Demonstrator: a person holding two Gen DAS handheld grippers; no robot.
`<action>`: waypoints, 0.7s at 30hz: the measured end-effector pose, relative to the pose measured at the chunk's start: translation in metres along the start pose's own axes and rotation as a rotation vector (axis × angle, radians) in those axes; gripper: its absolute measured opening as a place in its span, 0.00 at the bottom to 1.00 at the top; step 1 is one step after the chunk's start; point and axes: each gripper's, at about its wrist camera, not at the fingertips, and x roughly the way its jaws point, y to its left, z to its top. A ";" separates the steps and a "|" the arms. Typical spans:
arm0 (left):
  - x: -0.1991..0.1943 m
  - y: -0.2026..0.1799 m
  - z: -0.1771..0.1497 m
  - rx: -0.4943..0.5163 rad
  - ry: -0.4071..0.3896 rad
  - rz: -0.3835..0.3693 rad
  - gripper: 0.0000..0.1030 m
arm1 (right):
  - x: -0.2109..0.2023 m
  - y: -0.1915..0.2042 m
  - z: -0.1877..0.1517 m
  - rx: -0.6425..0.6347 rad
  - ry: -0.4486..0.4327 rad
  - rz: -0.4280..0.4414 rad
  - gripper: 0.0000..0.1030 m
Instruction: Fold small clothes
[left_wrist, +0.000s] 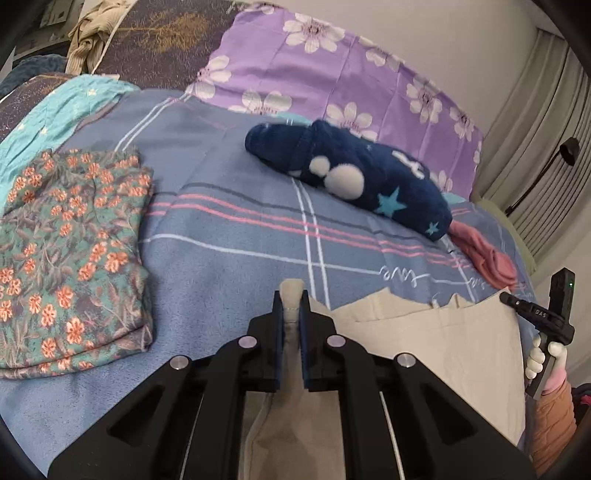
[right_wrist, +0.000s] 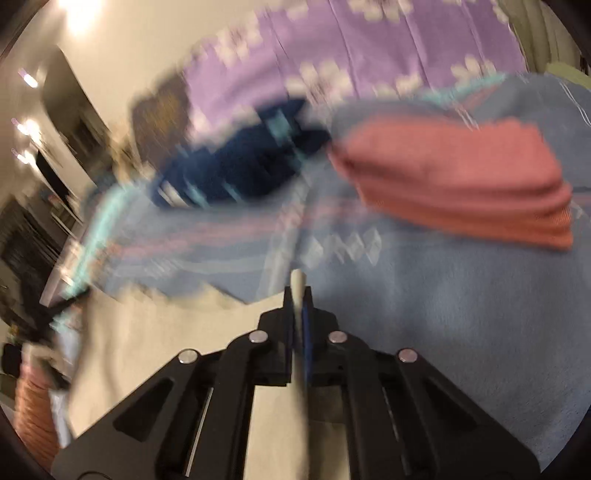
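we are holding a beige garment (left_wrist: 424, 332) by two points along its far edge, so the step in hand reads as the start of a fold. the left gripper (left_wrist: 291, 317) is closed tight on a bunched bit of the cloth, and the right gripper (right_wrist: 299, 314) is pinching a thin fold of it, jaws nearly touching. the garment is lying near the front edge of the bed, on the blue plaid blanket (left_wrist: 229, 221), with a folded floral piece (left_wrist: 70, 251) toward the left edge, a navy starred piece (left_wrist: 351, 173) further back and a pink folded piece (right_wrist: 461, 177) toward the right edge. next we are likely needing to carry both corners together, evenly, keeping the edge taut. white script is showing on the blanket and letters on the other tool, too small to read surely.
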 end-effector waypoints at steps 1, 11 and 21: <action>-0.002 -0.001 0.002 0.006 -0.012 0.003 0.07 | -0.005 0.003 0.003 -0.012 -0.018 -0.008 0.04; 0.035 0.006 -0.001 0.000 0.068 0.082 0.07 | 0.012 -0.019 -0.015 0.059 0.080 -0.134 0.24; -0.038 -0.057 -0.036 0.157 0.007 -0.020 0.21 | -0.098 -0.021 -0.083 0.026 0.035 -0.064 0.13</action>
